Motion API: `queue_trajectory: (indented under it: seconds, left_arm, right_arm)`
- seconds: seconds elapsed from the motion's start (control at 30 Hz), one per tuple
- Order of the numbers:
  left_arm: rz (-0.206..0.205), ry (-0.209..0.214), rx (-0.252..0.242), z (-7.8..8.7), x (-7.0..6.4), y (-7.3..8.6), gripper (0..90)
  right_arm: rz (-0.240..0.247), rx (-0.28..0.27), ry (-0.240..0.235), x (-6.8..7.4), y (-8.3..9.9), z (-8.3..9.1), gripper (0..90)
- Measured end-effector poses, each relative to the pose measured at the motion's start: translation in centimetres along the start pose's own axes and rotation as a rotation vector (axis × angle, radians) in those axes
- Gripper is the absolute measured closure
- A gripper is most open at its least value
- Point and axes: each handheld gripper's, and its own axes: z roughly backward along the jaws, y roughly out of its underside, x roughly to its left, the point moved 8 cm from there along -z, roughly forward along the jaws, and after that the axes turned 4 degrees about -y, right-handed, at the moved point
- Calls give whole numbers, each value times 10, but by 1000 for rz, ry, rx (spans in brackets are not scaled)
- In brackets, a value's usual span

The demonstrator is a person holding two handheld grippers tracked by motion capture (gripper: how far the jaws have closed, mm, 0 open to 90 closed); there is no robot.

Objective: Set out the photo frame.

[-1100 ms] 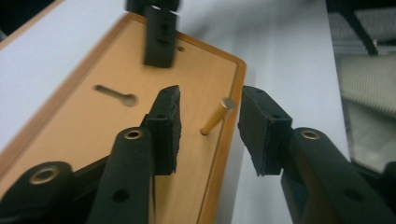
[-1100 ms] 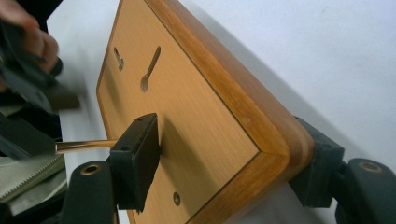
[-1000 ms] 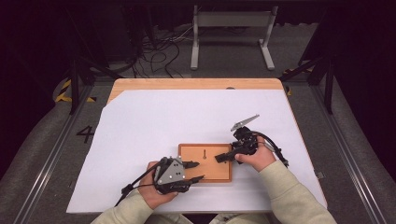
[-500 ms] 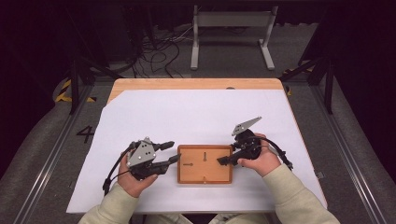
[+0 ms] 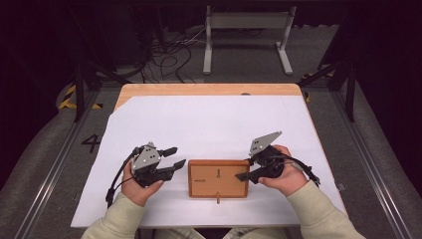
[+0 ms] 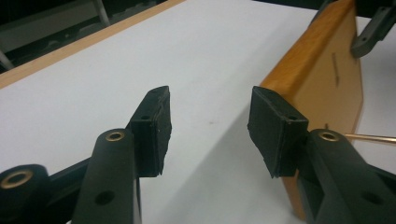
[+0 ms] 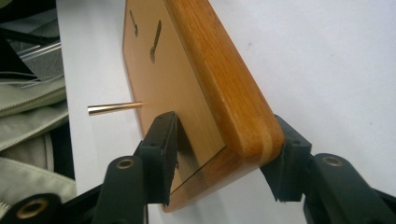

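While the right claw (image 5: 242,176) grips the wooden box (image 5: 218,179) at its right end, one jaw on the top face and one under the edge, the left claw (image 5: 178,157) stands open just beside the left end, holding nothing.

Item: box, flat, rectangular, honey-coloured, with a recessed lid panel. Location: near edge of the white sheet (image 5: 214,124) covering the surface, between the two hands. A thin brass pin (image 7: 114,108) juts from the near side; two small dark marks sit on the lid.

Condition: in the right gripper view the box (image 7: 196,84) seems tipped up at the gripped end, though whether it has left the sheet cannot be told.

Risks, as judged:
- The right grip takes only a corner; the box could pivot or slip out if lifted further by one end.
- The left claw (image 6: 208,126), closing askew, could push the box (image 6: 322,79) sideways instead of clamping it.
- The pin could catch a sleeve (image 5: 318,211) or be bent against the sheet.

Obscured: the lower right jaw hides under the box; the underside and the far side are unseen; the lid marks are too small to identify; the pin's purpose is unclear.
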Motion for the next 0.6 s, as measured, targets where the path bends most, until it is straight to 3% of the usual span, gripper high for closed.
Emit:
queue_trajectory:
  seconds: [0.33, 0.6]
  left_arm:
    - [26, 1, 25, -4, 6, 8, 489]
    - [24, 6, 35, -6, 5, 10, 487]
  right_arm:
    - [119, 12, 39, 21, 3, 9, 583]
    - [161, 16, 30, 36, 7, 13, 629]
